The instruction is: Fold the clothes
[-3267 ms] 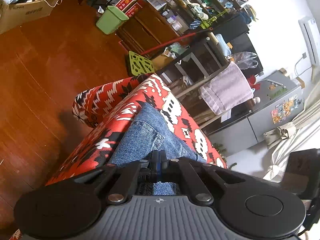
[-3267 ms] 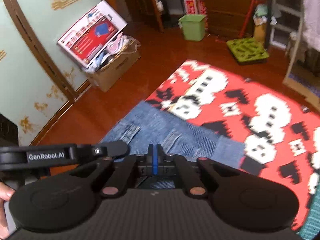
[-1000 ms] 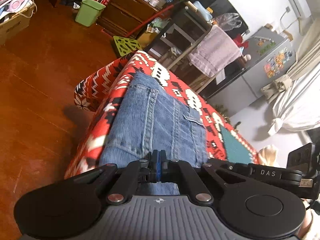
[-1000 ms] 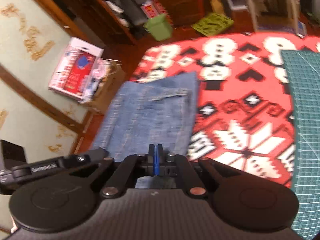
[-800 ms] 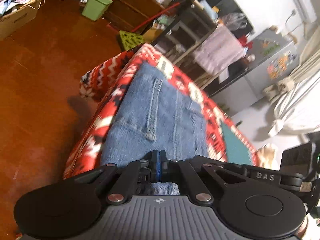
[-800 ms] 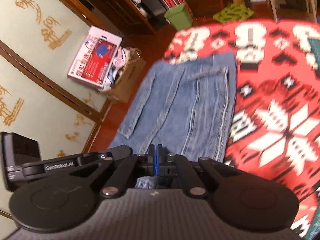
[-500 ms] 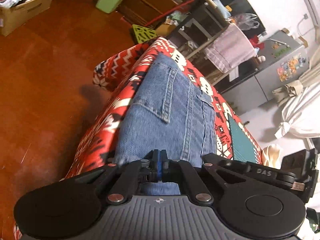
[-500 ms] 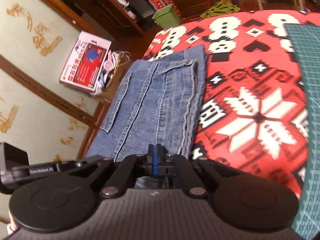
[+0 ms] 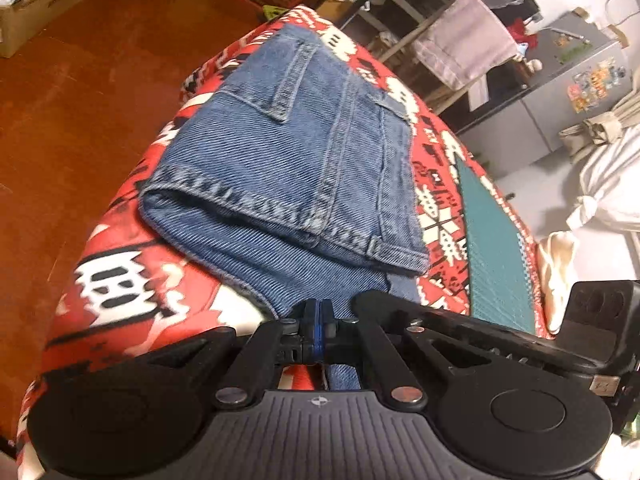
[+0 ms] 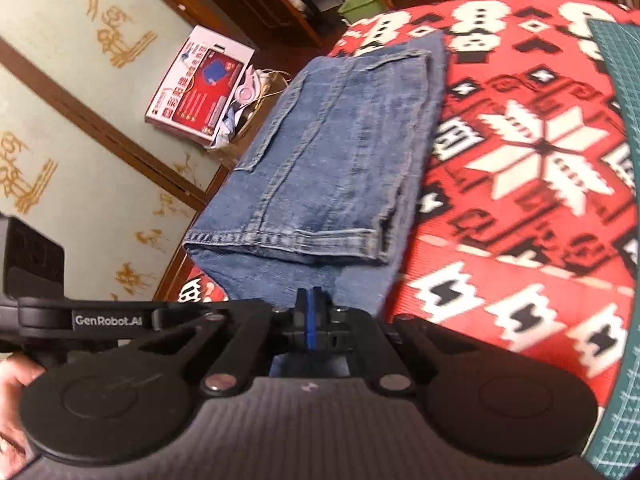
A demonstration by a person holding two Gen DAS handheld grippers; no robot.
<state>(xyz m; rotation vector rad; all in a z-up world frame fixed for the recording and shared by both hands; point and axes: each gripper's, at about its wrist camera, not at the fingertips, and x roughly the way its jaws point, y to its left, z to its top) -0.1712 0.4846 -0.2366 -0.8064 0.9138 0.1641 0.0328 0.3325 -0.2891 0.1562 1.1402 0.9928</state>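
floor (image 9: 80,80): red-brown wood | wall (image 10: 60,100): pale, gold motifs | shelves (image 9: 400,8): cluttered

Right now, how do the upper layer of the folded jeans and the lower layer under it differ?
The upper layer shows a stitched hem, seams and a pocket; the lower layer shows plain denim. The upper layer stops short, while the lower layer sticks out past it toward both grippers. The upper layer lies free; the lower layer runs in between the shut jaws of the left gripper and the right gripper. Both are the same blue denim on the red patterned cover.
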